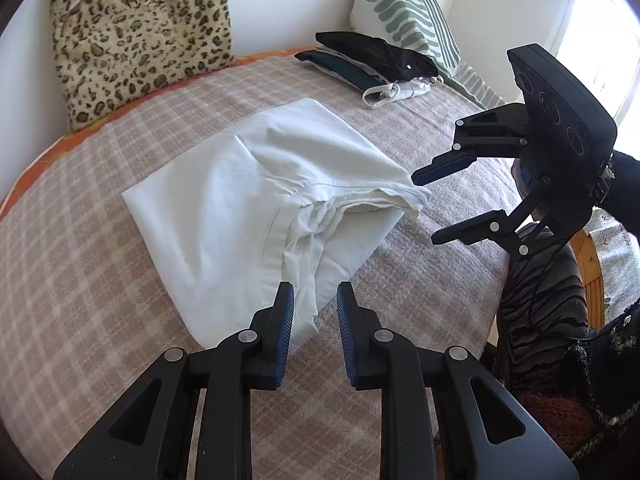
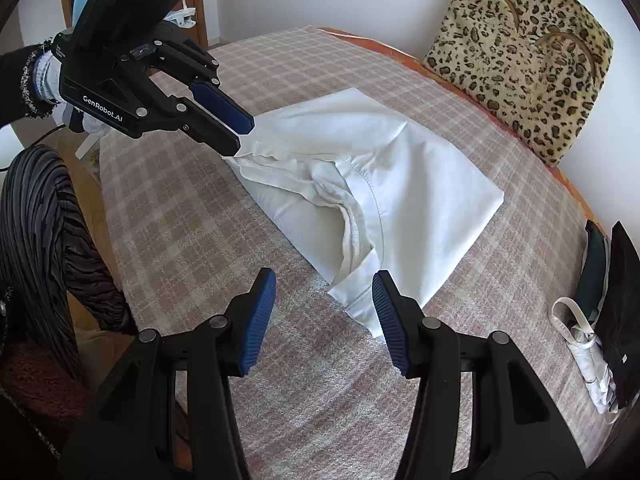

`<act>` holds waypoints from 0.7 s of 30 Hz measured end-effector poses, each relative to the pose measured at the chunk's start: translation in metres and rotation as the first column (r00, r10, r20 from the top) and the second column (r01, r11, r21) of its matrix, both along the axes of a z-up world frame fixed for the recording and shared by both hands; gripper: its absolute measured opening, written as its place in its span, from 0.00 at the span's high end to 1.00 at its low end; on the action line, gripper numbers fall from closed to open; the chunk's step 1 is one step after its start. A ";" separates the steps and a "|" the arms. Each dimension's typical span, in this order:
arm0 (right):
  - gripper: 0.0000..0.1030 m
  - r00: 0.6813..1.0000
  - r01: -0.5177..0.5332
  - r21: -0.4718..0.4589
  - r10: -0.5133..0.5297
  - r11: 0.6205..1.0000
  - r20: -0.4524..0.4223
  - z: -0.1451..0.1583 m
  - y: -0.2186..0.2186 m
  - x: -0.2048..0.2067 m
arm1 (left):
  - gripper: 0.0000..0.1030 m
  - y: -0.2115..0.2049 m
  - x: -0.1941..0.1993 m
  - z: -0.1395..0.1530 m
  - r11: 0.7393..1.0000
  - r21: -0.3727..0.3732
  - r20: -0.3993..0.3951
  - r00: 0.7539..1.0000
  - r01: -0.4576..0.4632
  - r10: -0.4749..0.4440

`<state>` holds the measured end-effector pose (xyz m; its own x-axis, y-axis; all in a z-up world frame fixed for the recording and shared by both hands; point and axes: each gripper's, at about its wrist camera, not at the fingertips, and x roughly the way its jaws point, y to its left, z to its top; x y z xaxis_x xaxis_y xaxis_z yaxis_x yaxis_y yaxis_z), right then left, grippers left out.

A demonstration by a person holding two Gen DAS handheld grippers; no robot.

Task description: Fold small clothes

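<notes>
Left gripper [image 1: 315, 304] narrowly parted, nothing clamped, white garment [image 1: 260, 184] folded on checked blanket [image 1: 80, 280] just ahead, right gripper [image 2: 324, 296] spread wider, empty, garment's corner beside one pad

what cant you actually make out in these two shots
- White garment: its type; it lies folded, and its underside is hidden in both views.
- Pile of folded clothes: item count; stacked in the left wrist view, cut by the edge in the right.
- Left gripper: whether its fingers still touch the cloth's corner in the right wrist view.
- The person: only a dark sleeve shows.
</notes>
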<state>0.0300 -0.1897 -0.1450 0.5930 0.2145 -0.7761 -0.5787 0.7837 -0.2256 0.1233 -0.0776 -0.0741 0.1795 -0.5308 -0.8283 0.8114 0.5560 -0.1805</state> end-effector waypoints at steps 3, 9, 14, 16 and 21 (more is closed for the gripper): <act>0.76 1.000 0.021 -0.053 -0.021 0.998 0.001 -0.009 0.002 0.008 | 0.80 0.002 0.007 -0.017 0.999 0.036 -0.033 0.999 -0.019 0.020; 0.97 0.998 0.054 -0.079 -0.052 0.995 0.037 -0.010 0.000 0.011 | 0.80 0.010 0.009 -0.022 0.999 0.009 -0.064 0.997 -0.040 0.041; 0.99 0.999 0.027 -0.053 -0.025 0.998 0.025 0.009 -0.012 0.005 | 0.80 0.012 0.010 -0.017 0.999 -0.003 -0.084 0.996 -0.041 0.040; 0.99 1.000 0.015 0.001 -0.015 1.000 0.004 0.019 -0.017 0.000 | 0.80 0.015 0.011 -0.013 0.999 -0.019 -0.083 0.995 -0.049 0.047; 0.84 1.000 -0.013 -0.013 0.013 1.000 0.005 0.011 -0.003 -0.008 | 0.80 0.016 0.016 -0.006 0.997 -0.042 -0.080 0.995 -0.067 0.063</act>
